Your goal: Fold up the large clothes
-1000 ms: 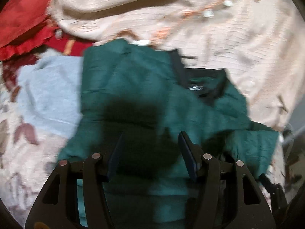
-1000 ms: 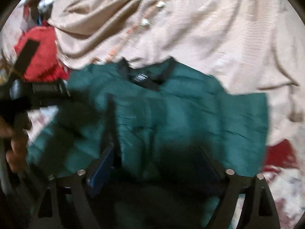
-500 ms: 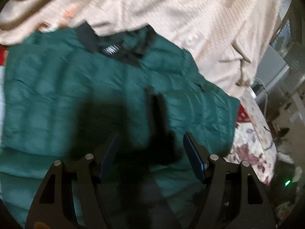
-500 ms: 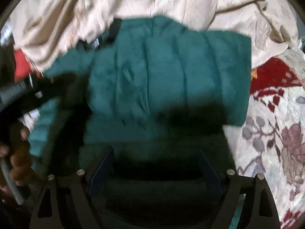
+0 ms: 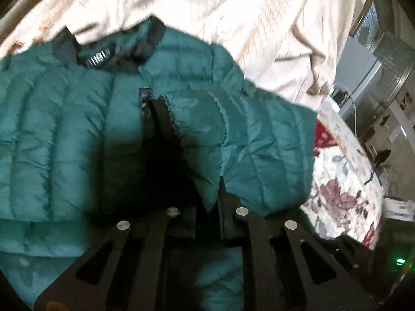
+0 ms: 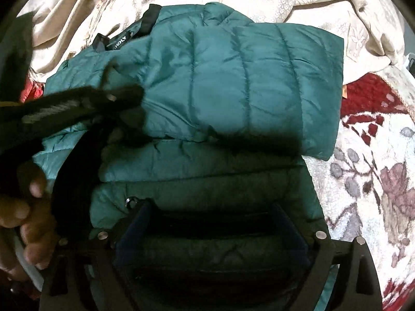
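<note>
A teal quilted puffer jacket (image 5: pixel 57 134) with a black collar lies on the bed, its right sleeve folded across the chest; it also shows in the right wrist view (image 6: pixel 233 83). My left gripper (image 5: pixel 207 207) is shut on a fold of the jacket's sleeve edge. In the right wrist view the left gripper (image 6: pixel 85 103) reaches in from the left over the jacket. My right gripper (image 6: pixel 211 223) is open, low over the jacket's lower part, with nothing between its blue pads (image 6: pixel 135 223).
A beige embroidered cloth (image 5: pixel 207 7) lies bunched behind the jacket. A floral red and white bedspread (image 6: pixel 376 181) covers the bed on the right. The bed's edge, a metal bin (image 5: pixel 389 59) and cables are at the far right of the left wrist view.
My left gripper has closed from open onto the jacket's sleeve fold. The sleeve now lies folded across the chest. My right gripper stays open and has moved closer over the jacket.
</note>
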